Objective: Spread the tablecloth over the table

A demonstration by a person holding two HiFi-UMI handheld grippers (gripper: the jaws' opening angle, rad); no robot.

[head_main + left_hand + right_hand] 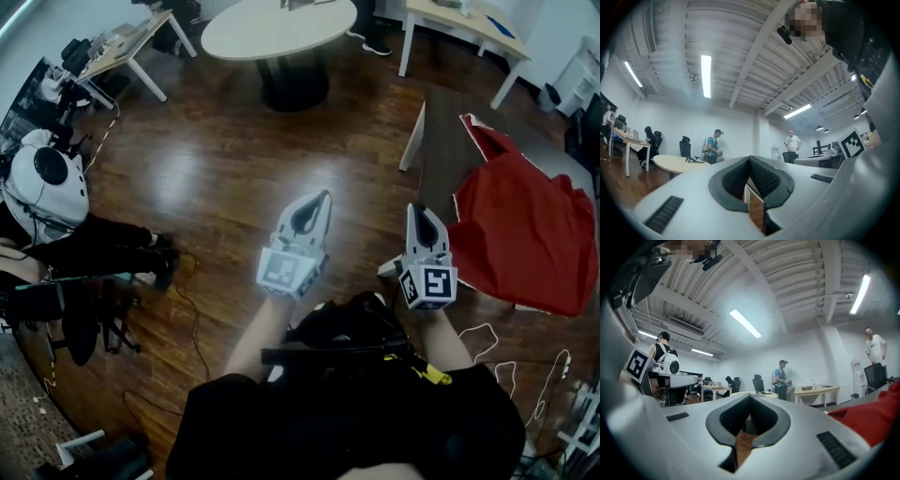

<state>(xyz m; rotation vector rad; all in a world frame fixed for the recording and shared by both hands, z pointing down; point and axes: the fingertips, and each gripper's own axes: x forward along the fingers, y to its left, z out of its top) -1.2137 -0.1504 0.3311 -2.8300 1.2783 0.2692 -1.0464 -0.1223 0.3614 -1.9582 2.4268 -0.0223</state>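
While the head view is read from its left edge, entries run as follows.

Far left: a person in black clothes [94,246] with a white round-shelled pack [45,183], low against the wood floor [206,159]. Behind, upper left: a pale desk [131,42] carrying small gear too blurred to name.

Top centre: a round white table [278,26] on a dark pedestal.

Centre, low: left gripper [319,199], white with black pads, over bare floor. Jaws clenched, nothing between them. In the left gripper view the pads meet at the tip [750,160]. Across the room stand a person in a blue top [714,145] and a person in a white top [791,142].

Just beside it, to the right: right gripper [424,214], same build. Jaws pressed together and empty, and the right gripper view shows the same [750,397].

Right: a dark table [445,131] with a pale edge. The red tablecloth [530,230] lies crumpled in a heap on the right and near part of the top, a white hem showing. The left strip of the top is bare. Neither gripper touches the cloth. In the right gripper view it appears as a red mass at lower right [876,416].

Upper right: a white desk [464,23]. Lower right: a white cable [506,361] looped on the floor.
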